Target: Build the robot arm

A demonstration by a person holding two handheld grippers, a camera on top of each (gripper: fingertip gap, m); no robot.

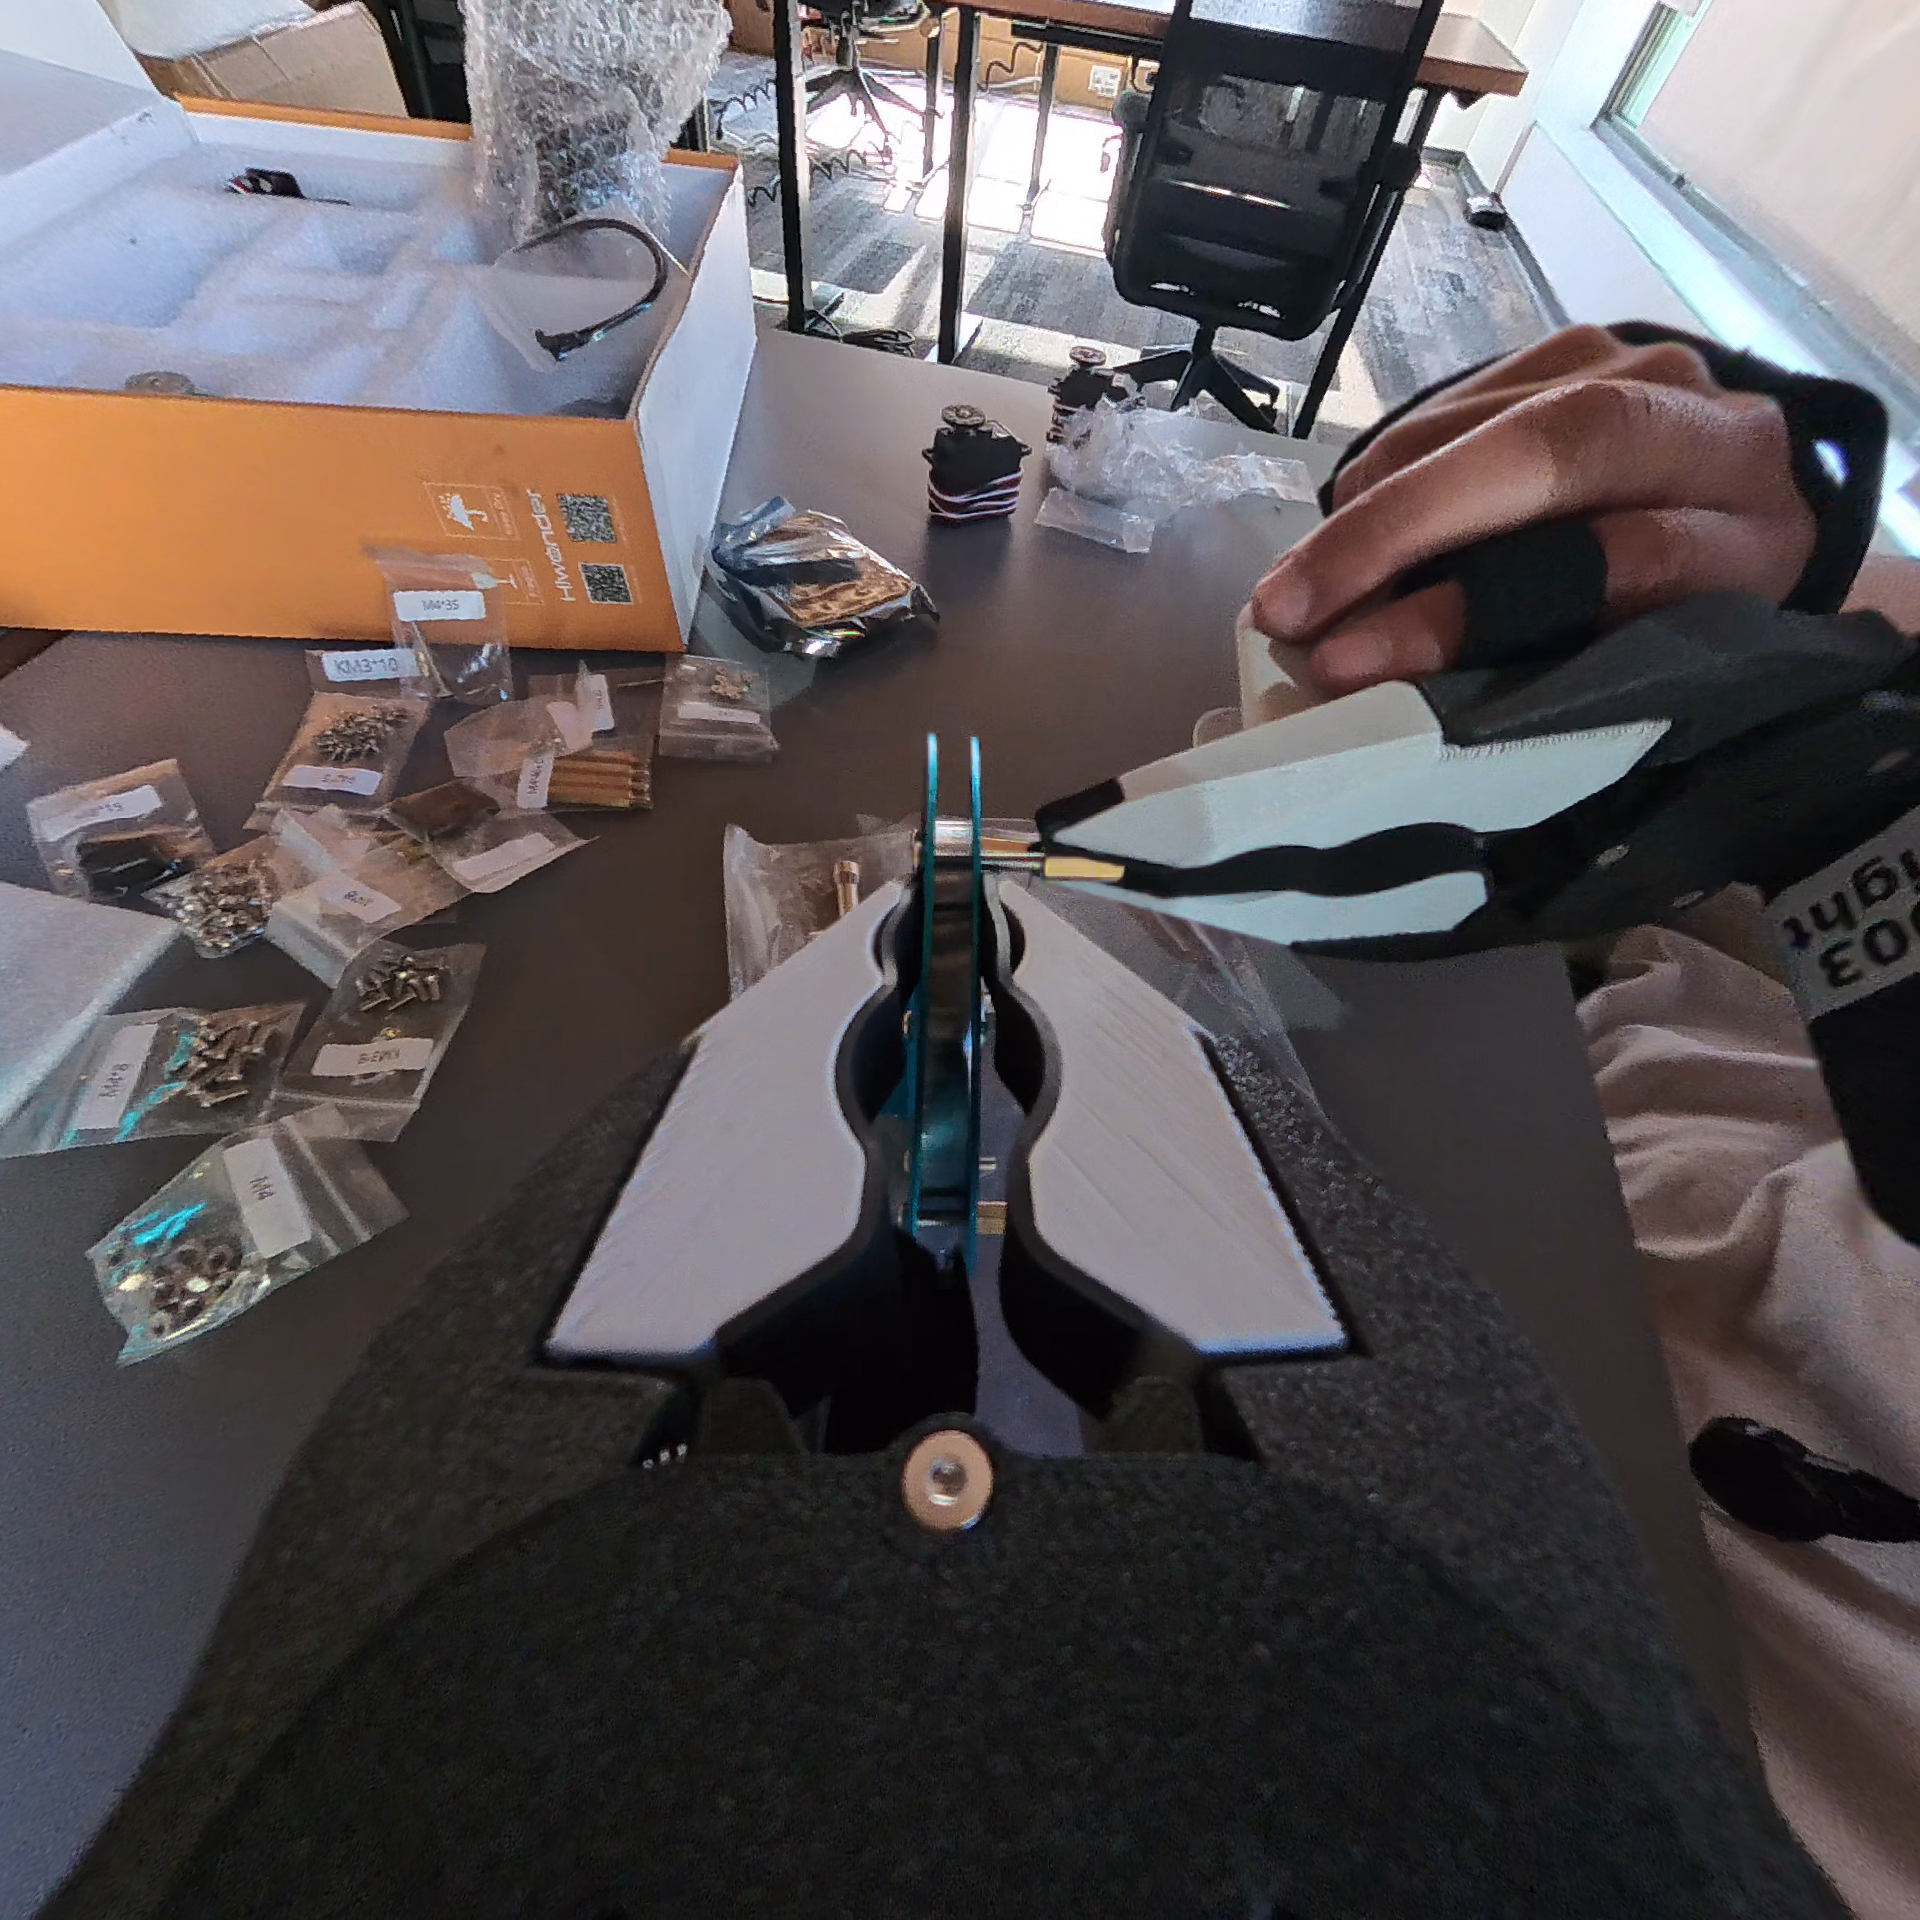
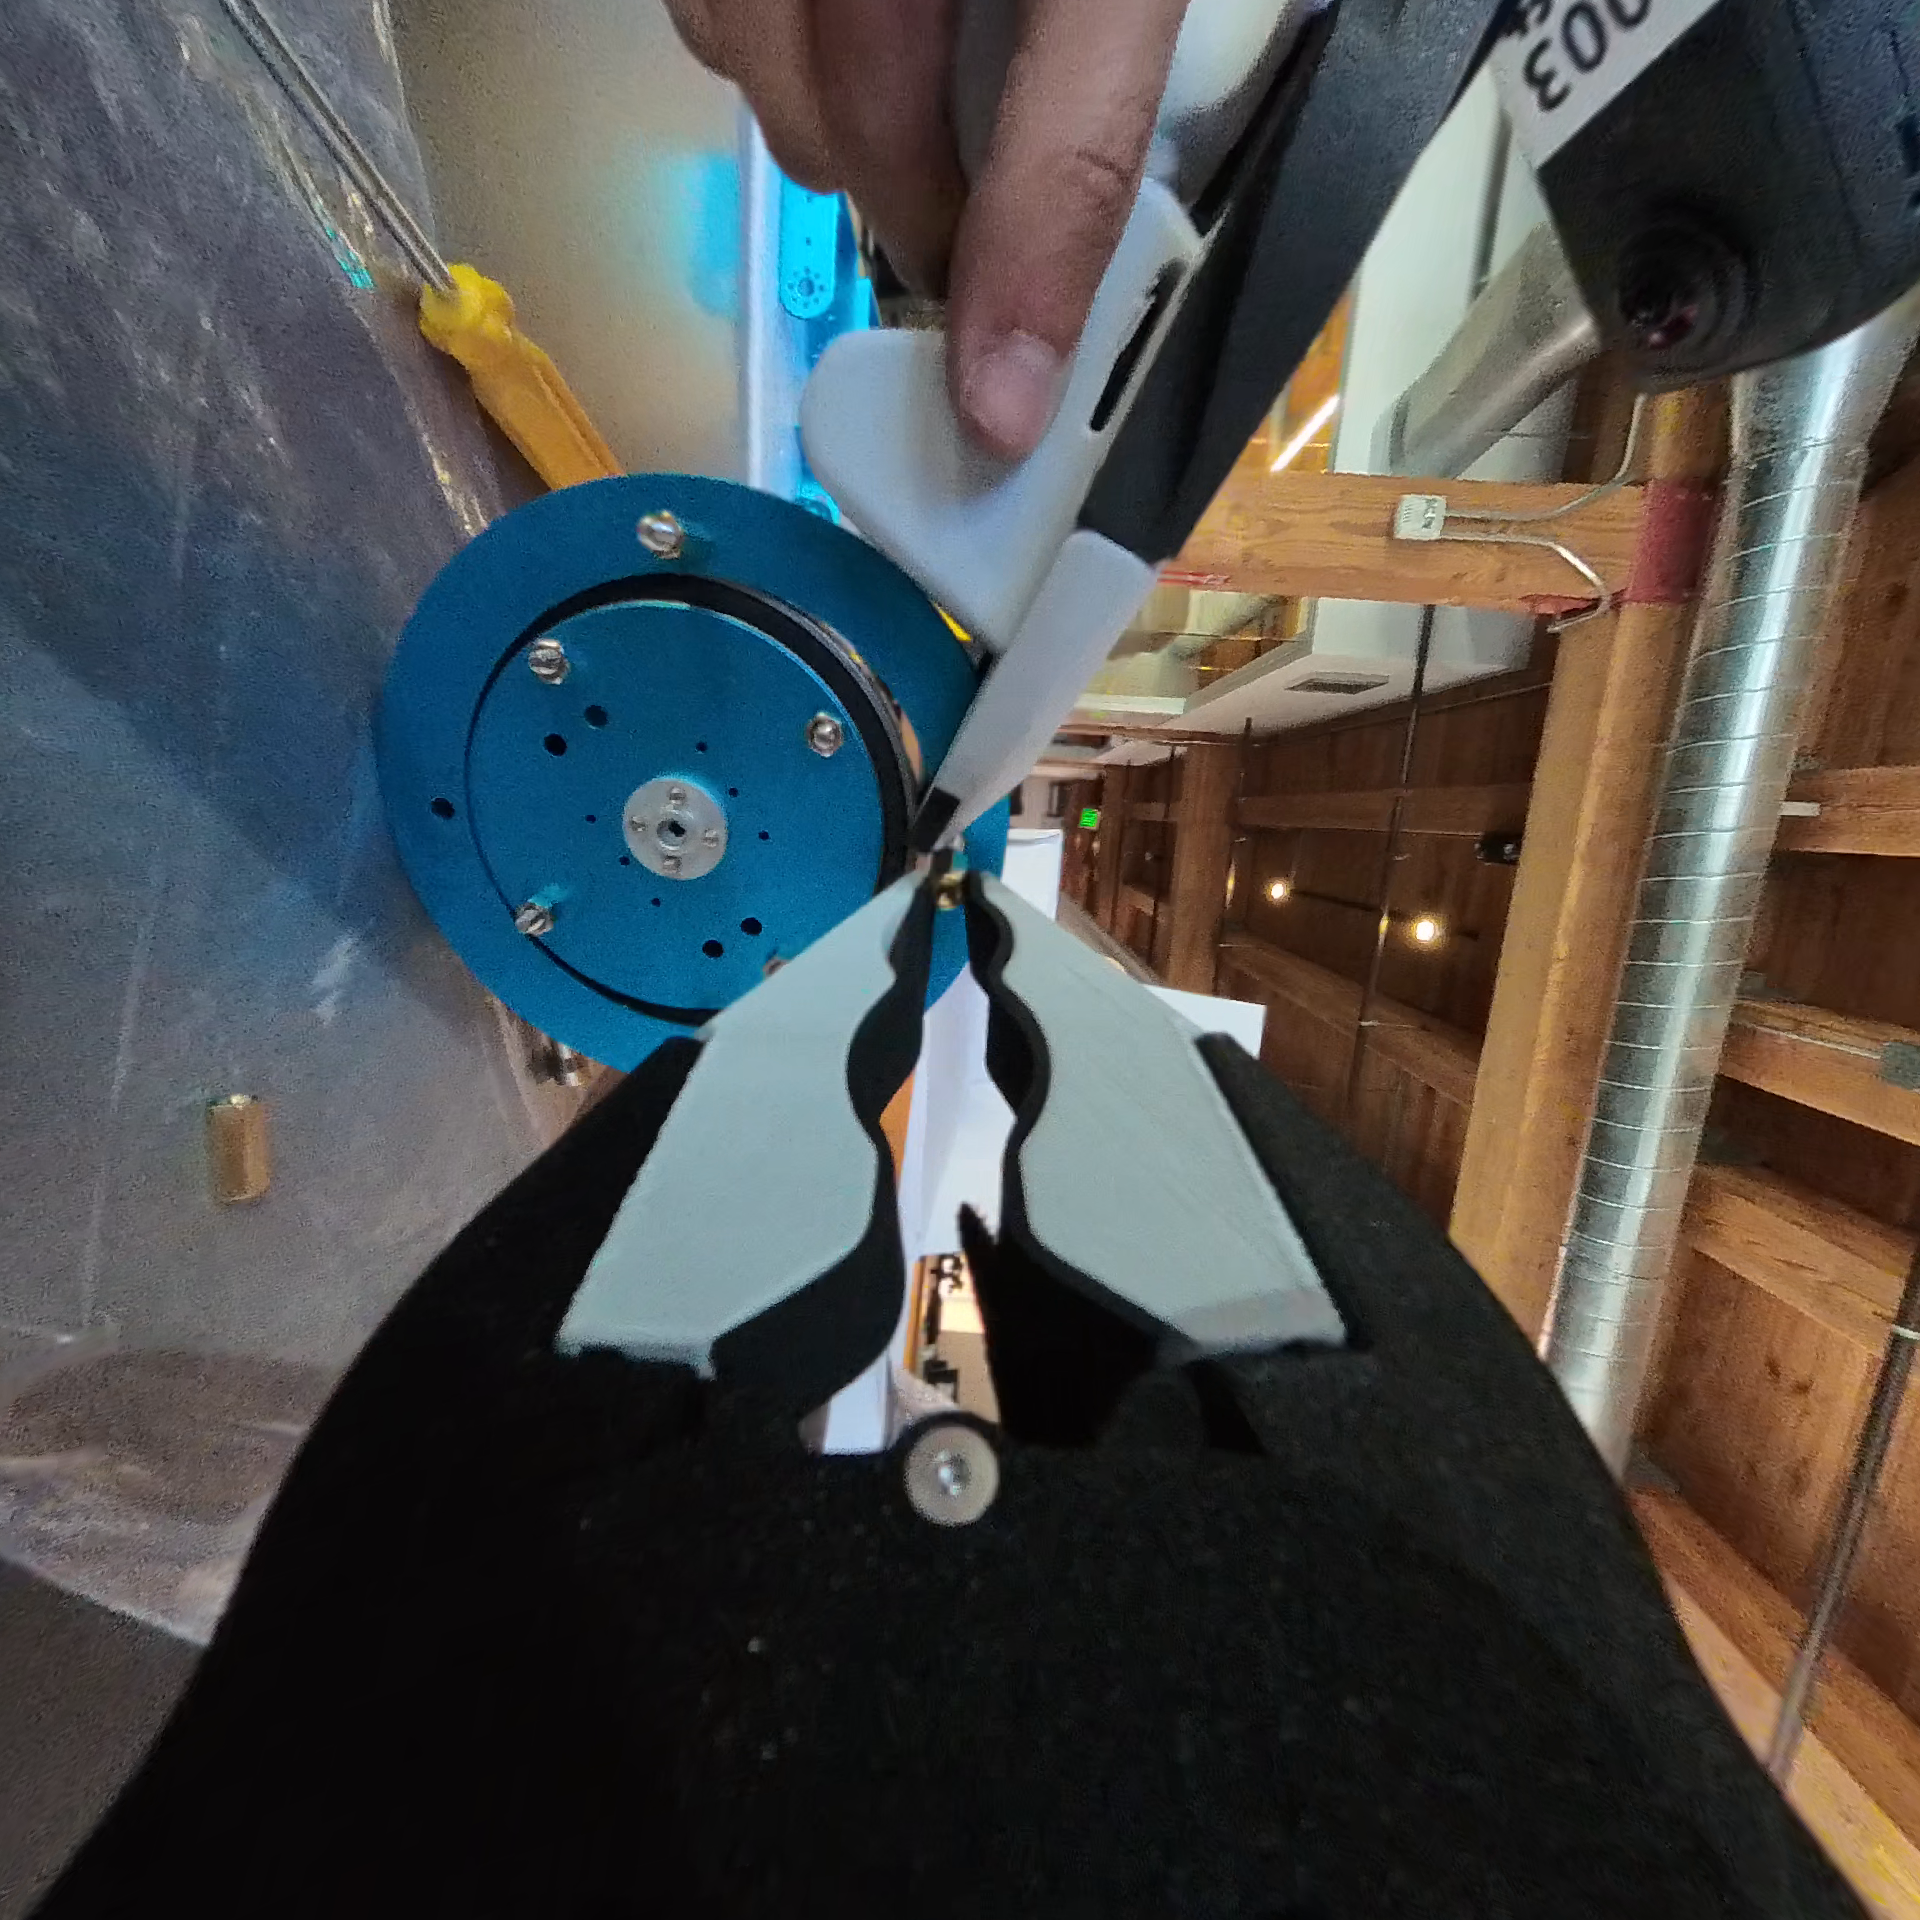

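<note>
Left gripper (image 1: 951, 914): fingers clamped on the edges of the blue disc assembly (image 1: 952, 997), held edge-on above the worktop (image 1: 1143, 644).
Right gripper (image 2: 943, 883): fingers pinching a brass standoff (image 1: 1075, 868) against the disc rim.
Handling: rigid metal, likely light; standoff small, probably slippery.

We saw bright daylight pouring in from the far window side in the left wrist view, washing out the carpeted floor (image 1: 1049, 208) beyond the dark grey tabletop (image 1: 1122, 665) and glinting off the clear plastic screw bags (image 1: 197, 1236). Both views bent strongly at their edges with wide-angle distortion. In the right wrist view the round blue metal disc (image 2: 665, 769) stood sharp under even light, while the yellow-handled screwdriver (image 2: 509, 374) and the wooden beams (image 2: 1455, 540) looked soft.
</note>
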